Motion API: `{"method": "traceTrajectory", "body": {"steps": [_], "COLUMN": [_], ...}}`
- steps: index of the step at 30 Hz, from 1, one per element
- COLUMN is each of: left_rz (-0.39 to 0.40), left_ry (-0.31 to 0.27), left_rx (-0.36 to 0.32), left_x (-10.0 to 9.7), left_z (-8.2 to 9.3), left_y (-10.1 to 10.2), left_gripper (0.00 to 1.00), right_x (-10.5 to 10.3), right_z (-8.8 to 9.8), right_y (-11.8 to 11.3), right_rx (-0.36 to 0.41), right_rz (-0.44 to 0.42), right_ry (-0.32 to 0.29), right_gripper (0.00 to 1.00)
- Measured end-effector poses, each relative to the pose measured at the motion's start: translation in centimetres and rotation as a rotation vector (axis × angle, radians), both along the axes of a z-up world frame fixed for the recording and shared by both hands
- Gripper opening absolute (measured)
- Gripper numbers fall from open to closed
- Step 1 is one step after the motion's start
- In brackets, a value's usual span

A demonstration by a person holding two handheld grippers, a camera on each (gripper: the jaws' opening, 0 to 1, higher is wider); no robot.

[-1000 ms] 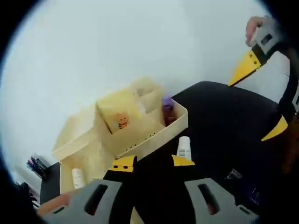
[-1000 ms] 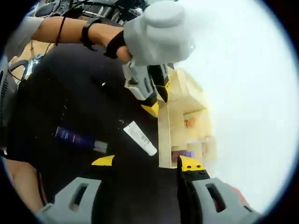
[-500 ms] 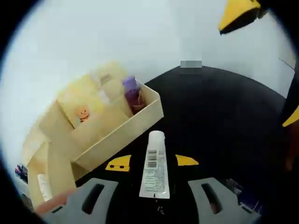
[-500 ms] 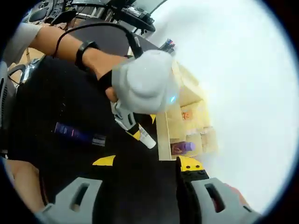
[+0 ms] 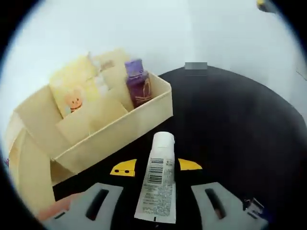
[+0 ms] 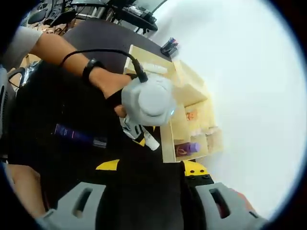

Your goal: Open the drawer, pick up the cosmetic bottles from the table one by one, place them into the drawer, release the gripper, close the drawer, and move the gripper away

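**A:** ok so where's the tube at right now?

**B:** the white tube (image 5: pixel 156 184) is lying on the black surface (image 5: pixel 230 143), right between the left gripper (image 5: pixel 156 166) fingers (image 5: pixel 123 168). Cap points toward the wooden organizer (image 5: pixel 91 129). Fingers sit either side of it, spread apart, can't tell if they're touching it. From the right gripper view you see the left gripper (image 6: pixel 139 139) down at the tube (image 6: pixel 151 142), just beside the organizer's (image 6: pixel 184 115) edge.

**A:** and the other bottles?

**B:** purple bottle (image 5: pixel 137 88) stands upright in the organizer's end compartment. A dark blue tube (image 6: pixel 79 136) lies flat on the surface, well apart from the organizer.

**A:** right gripper?

**B:** right gripper (image 6: pixel 151 166) is held above the surface, fingers apart, holding nothing.
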State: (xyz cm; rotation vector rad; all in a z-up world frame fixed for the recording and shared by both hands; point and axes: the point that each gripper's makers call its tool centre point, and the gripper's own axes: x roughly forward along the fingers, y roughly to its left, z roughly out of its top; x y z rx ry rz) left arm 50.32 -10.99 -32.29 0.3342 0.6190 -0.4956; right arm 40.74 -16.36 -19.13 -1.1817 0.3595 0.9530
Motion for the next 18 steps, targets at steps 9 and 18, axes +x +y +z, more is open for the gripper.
{"method": "traceTrajectory", "body": {"steps": [9,18], "left_rz": [0.007,0.022], "left_ry": [-0.003,-0.087], "left_rx": [0.007,-0.012], "left_x": [-0.9,-2.2], "left_z": [-0.3,2.1], "left_y": [-0.3,0.4], "left_gripper": [0.20,0.19], "right_x": [0.0,0.8], "right_z": [-0.2,1.3], "right_y": [-0.2,-0.2], "right_rx": [-0.008,0.050], "right_rz": [-0.009,-0.015], "right_ry": [0.002,-0.057], "right_gripper": [0.44,0.44]}}
